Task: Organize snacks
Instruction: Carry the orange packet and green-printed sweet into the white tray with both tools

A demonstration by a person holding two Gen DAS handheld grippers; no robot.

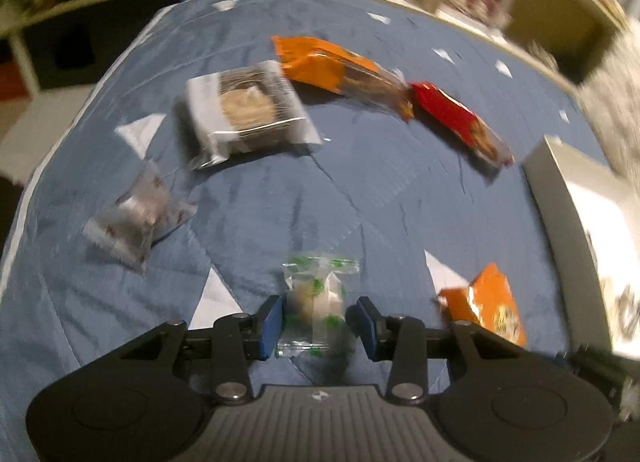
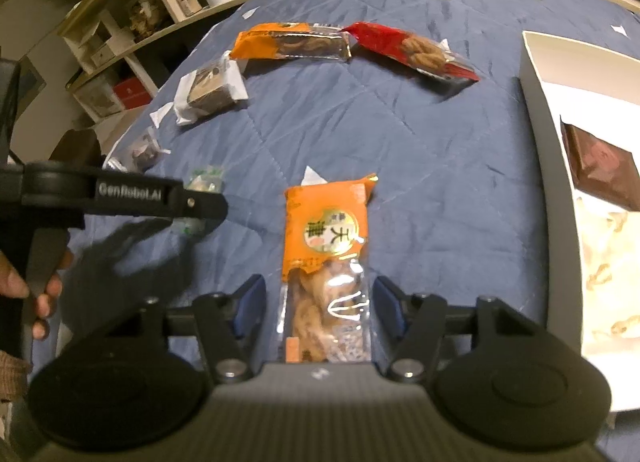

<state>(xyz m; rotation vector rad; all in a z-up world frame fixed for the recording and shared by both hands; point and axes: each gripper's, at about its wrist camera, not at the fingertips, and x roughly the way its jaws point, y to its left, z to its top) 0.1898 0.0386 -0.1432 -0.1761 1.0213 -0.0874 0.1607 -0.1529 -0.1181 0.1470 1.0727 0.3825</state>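
A small candy in a clear, green-printed wrapper (image 1: 316, 300) lies on the blue quilt (image 1: 360, 189) between the blue pads of my left gripper (image 1: 318, 322), which stands open around it. In the right wrist view the same gripper (image 2: 212, 207) shows from the side, over the candy (image 2: 206, 175). My right gripper (image 2: 320, 304) is open and straddles an orange snack pack (image 2: 326, 246) lying lengthwise, with a gap on each side. That pack (image 1: 488, 302) also shows at the right of the left wrist view.
Farther back lie a white-wrapped square cake (image 2: 212, 87), a long orange pack (image 2: 288, 41), a red pack (image 2: 412, 47) and a small clear pack (image 2: 144, 149). A white box (image 2: 548, 121) at the right holds a brown packet (image 2: 604, 165). Shelves (image 2: 132, 21) stand behind.
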